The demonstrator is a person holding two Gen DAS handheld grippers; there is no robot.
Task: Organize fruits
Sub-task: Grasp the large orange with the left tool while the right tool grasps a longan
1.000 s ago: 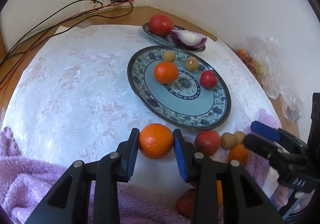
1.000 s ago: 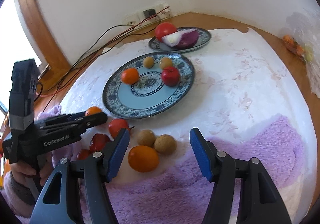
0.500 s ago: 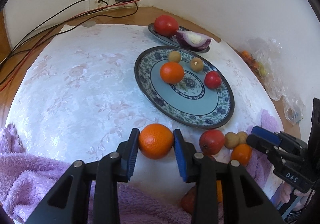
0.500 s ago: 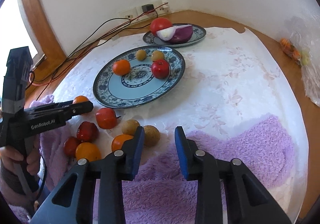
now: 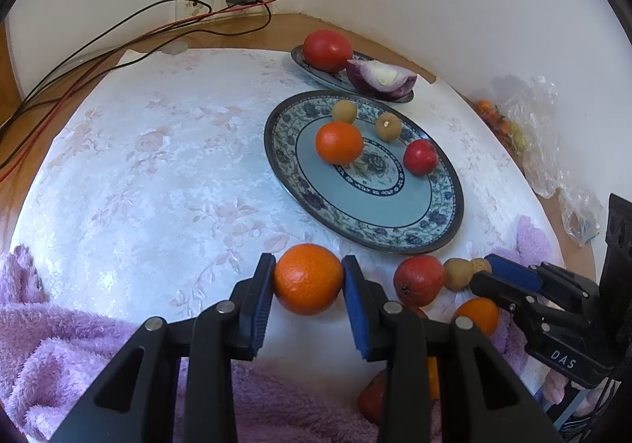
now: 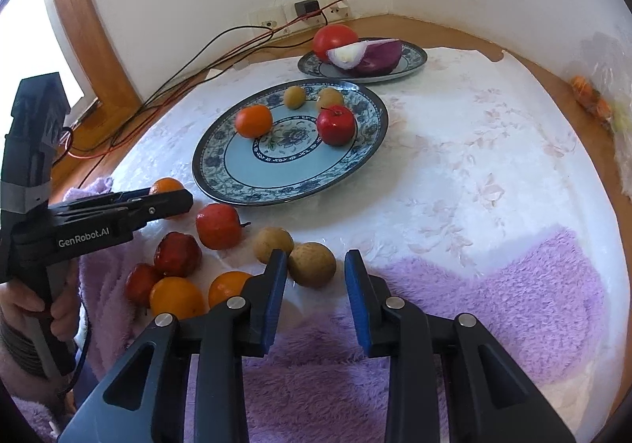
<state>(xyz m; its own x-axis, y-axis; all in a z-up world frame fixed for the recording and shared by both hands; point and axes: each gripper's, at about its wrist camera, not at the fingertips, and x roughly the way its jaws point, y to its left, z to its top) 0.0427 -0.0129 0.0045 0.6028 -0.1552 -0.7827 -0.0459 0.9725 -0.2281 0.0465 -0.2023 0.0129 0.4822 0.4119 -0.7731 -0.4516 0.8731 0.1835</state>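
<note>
My left gripper (image 5: 308, 265) is shut on an orange (image 5: 308, 285), held just above the white cloth in front of the big blue patterned plate (image 5: 355, 233). That plate carries an orange (image 5: 339, 142), a red apple (image 5: 420, 162) and two small greenish-brown fruits. My right gripper (image 6: 315, 257) has its jaws drawn in narrow around a brown round fruit (image 6: 312, 265) at the very fingertips. The fruit still rests on the cloth beside a second brown fruit (image 6: 270, 241). Loose red fruits (image 6: 218, 225) and oranges (image 6: 175, 296) lie to its left.
A small plate (image 6: 410, 59) at the back holds a tomato and half a red onion. A purple towel (image 6: 493, 304) covers the near edge of the table. Cables (image 5: 118, 48) run from a wall socket at the back left. A plastic bag (image 5: 533, 127) lies at the right edge.
The right jaws closed from wide apart to narrow and came forward onto the brown fruit. The left gripper kept the orange and stayed put.
</note>
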